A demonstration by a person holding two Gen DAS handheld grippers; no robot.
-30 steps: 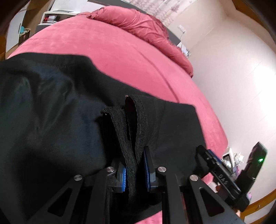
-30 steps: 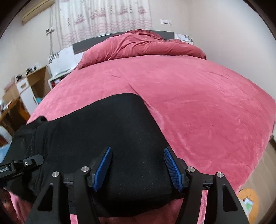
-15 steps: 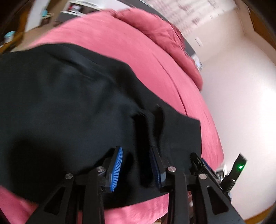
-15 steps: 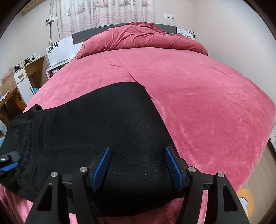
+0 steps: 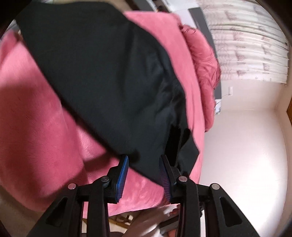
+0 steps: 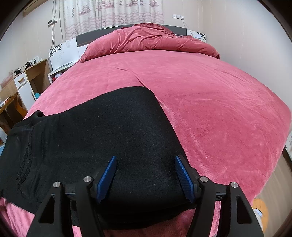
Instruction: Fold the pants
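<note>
Black pants (image 6: 102,138) lie folded flat near the front edge of a red bed (image 6: 209,102). In the left wrist view the pants (image 5: 109,73) stretch away from the gripper, blurred by motion. My left gripper (image 5: 144,171) is open and empty, its blue pads either side of the pants' near edge. My right gripper (image 6: 146,175) is open and empty, hovering over the right end of the pants, with nothing between its fingers.
A bunched red duvet (image 6: 151,40) lies at the head of the bed by the dark headboard. A wooden desk and white cabinet (image 6: 21,85) stand left of the bed. Curtains (image 6: 113,12) hang behind. Floor shows at the bed's right edge (image 6: 273,182).
My left gripper let go of the waistband it was shut on, opened, and swung to a rotated view. My right gripper stayed open and drew back slightly.
</note>
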